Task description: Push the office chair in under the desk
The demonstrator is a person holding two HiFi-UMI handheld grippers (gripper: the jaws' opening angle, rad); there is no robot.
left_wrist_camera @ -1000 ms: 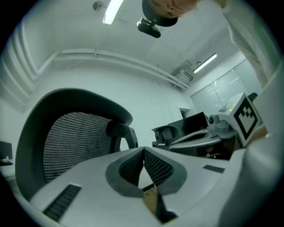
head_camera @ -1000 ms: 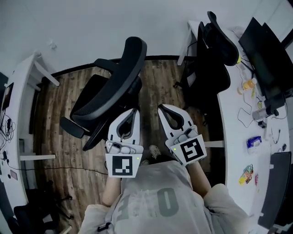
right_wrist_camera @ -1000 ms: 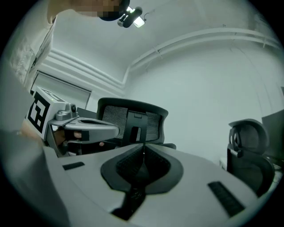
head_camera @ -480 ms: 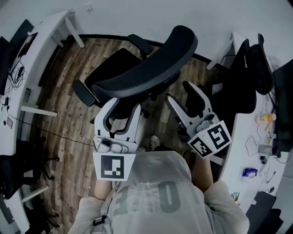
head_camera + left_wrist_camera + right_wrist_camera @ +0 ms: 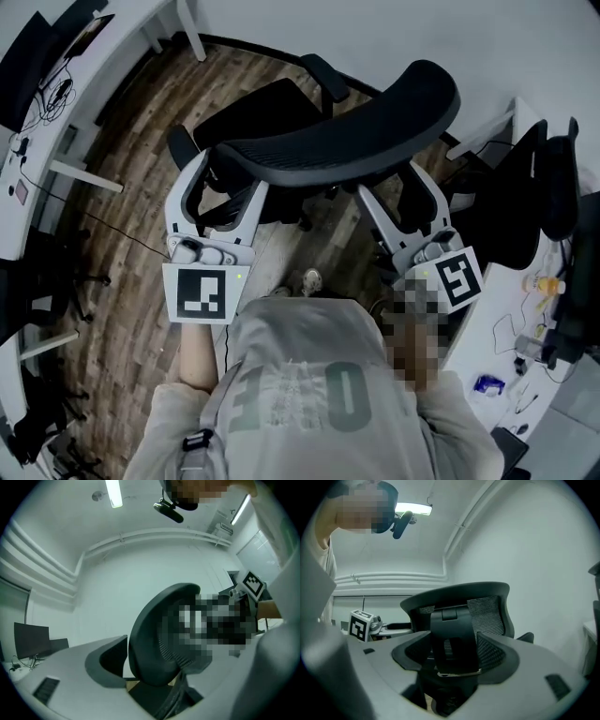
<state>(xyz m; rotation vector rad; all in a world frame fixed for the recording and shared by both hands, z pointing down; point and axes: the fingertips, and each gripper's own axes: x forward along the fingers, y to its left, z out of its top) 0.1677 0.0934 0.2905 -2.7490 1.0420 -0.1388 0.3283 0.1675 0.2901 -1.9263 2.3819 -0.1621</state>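
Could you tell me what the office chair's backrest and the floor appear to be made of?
Backrest: black mesh in a matte, probably plastic frame; fine grid texture shows. Floor: wood-look planks, perhaps laminate; grain and seams show.

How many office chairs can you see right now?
2. One office chair is central, directly ahead; a second chair stands at the far right. More may be hidden at the left edge.

Left gripper [image 5: 223, 178] and right gripper [image 5: 394, 187] are white, T-shirt [image 5: 309, 403] seemingly grey.
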